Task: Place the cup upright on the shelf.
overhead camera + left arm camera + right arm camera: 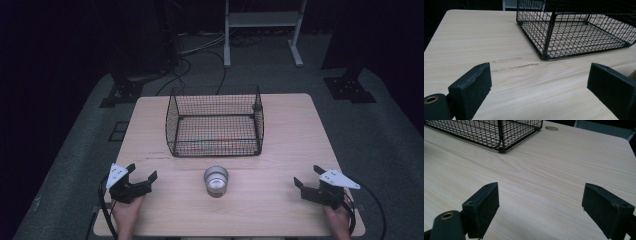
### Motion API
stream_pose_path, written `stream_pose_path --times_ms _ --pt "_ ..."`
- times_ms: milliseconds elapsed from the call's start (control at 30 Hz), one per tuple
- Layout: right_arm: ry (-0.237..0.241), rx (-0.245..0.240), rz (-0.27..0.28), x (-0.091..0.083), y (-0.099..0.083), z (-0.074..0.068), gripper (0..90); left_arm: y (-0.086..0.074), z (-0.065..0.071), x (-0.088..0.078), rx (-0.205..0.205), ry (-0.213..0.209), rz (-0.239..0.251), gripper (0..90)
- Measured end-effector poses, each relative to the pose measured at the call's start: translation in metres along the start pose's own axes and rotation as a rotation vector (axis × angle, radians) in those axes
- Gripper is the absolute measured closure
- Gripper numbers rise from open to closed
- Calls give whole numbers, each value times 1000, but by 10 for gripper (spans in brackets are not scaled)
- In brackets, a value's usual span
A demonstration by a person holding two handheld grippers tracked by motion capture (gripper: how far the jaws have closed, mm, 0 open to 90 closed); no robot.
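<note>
- My left gripper (143,176) and right gripper (306,177) both gape wide, holding nothing.
- The metal cup (216,180) stands between them, just before the wire basket (215,121).

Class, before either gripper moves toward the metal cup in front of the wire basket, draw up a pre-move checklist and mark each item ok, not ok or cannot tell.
1. Left gripper open, nothing between its fingers: ok.
2. Right gripper open, nothing held: ok.
3. Metal cup upright on the table, between the two grippers: ok.
4. Cup's contents: cannot tell.
5. Wire basket behind the cup, open at the top: ok.
6. Bare table between each gripper and the cup: ok.
</note>
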State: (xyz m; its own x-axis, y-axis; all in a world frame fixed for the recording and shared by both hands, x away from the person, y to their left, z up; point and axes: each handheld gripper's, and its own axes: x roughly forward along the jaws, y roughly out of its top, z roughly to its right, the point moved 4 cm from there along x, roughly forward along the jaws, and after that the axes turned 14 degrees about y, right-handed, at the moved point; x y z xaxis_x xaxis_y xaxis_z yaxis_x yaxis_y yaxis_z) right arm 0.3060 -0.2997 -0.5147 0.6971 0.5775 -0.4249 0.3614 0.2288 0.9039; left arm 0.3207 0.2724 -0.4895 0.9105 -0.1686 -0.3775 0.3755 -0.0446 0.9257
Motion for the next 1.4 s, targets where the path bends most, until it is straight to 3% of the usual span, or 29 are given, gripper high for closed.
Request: stream_pose_path --times_ms 367,400,667,1000,1400 --pt "0 -3 -3 0 0 -1 136 0 10 2 20 -40 -9 46" --pt "0 -3 -4 1 0 -1 135 0 12 2 41 -53 -11 46" --pt "-2 -7 -6 1 0 -1 136 3 24 -2 84 -74 21 46" --pt "0 -7 -6 1 0 -1 136 3 32 0 107 -100 15 46" --pt "3 -5 -4 1 0 -1 136 4 48 -1 155 -192 31 45"
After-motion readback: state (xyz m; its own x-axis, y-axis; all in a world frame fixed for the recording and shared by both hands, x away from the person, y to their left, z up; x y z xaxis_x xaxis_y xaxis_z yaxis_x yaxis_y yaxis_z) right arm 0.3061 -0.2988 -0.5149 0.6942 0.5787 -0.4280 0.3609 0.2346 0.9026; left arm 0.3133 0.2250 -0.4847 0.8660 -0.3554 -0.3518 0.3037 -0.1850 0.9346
